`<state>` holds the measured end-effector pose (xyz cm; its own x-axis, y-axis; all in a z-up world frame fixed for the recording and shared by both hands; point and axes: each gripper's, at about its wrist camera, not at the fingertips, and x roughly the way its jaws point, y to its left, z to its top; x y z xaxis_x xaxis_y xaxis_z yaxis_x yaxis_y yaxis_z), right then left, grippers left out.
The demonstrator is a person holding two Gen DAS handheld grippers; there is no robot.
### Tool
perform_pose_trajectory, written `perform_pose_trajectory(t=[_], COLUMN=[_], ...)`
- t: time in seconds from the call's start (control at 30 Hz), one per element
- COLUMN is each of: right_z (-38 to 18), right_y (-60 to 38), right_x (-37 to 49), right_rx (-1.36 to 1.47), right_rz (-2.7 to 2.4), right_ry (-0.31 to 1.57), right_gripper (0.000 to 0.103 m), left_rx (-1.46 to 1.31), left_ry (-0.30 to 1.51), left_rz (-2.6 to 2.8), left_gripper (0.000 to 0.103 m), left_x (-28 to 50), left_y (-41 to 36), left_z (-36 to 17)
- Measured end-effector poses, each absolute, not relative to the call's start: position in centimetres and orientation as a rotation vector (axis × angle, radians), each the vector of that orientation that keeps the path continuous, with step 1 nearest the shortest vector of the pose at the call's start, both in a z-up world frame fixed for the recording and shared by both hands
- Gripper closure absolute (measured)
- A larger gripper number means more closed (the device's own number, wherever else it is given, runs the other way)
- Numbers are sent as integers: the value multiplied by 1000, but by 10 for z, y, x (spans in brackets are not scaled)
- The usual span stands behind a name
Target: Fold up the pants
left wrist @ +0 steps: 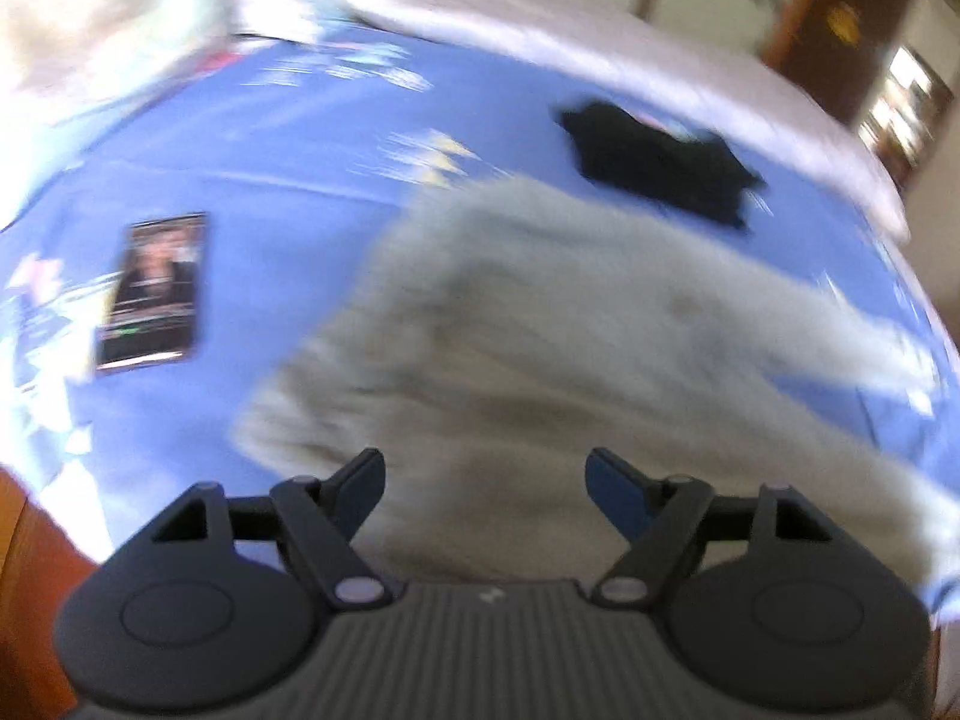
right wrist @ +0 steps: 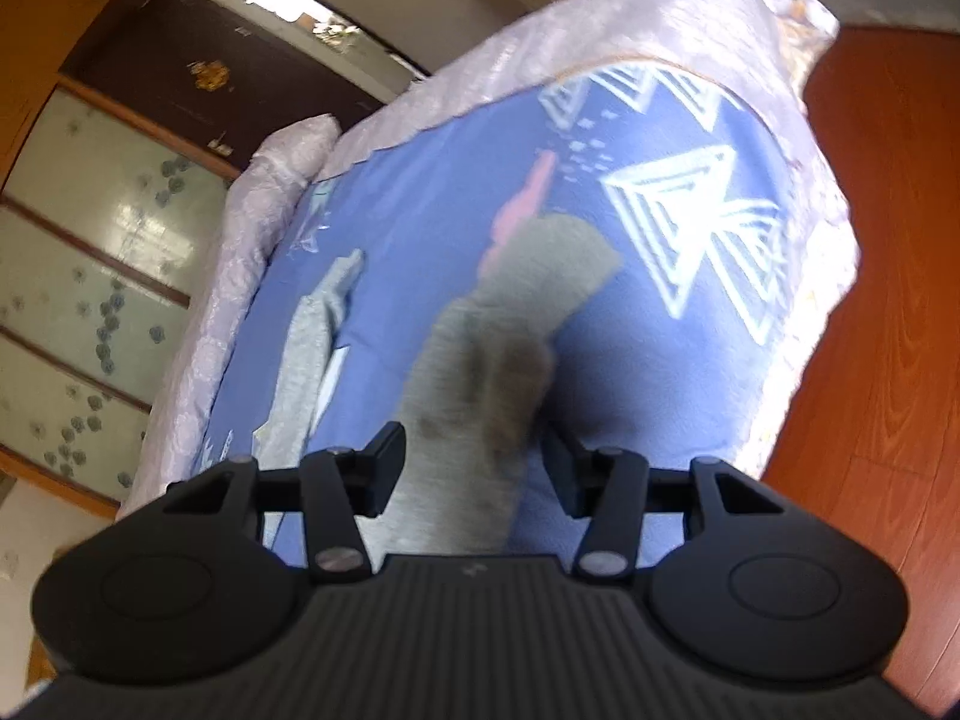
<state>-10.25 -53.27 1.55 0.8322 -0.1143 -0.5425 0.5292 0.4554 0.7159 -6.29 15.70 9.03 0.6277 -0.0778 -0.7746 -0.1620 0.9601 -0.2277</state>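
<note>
Pants [left wrist: 540,372] lie spread and rumpled on the bed's blue sheet [left wrist: 288,156]; we judge folding barely begun. Our left hand-held gripper [left wrist: 485,474] and right hand-held gripper [right wrist: 474,462] hover above them, released, grasping nothing.

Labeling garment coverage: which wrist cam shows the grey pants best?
Left wrist: the grey pants fill the middle of the view, spread on the blue bedsheet, though motion-blurred. Right wrist shows only one leg running away, with a separate grey strip to its left.
</note>
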Motion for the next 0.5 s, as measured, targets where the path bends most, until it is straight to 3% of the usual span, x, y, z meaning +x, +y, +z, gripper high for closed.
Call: perform_pose_trajectory(t=[0.23, 0.5], right_z=[52, 93], right_y=[-493, -488], right_x=[-69, 12], right_rx=[859, 692], right_rz=[-323, -341], right_ry=[436, 470], right_gripper=[49, 49], left_rx=[-334, -76], left_ry=[868, 828], left_rz=[117, 135], left_gripper=[28, 26], left_x=[-31, 104], left_y=[185, 161], left_z=[105, 115])
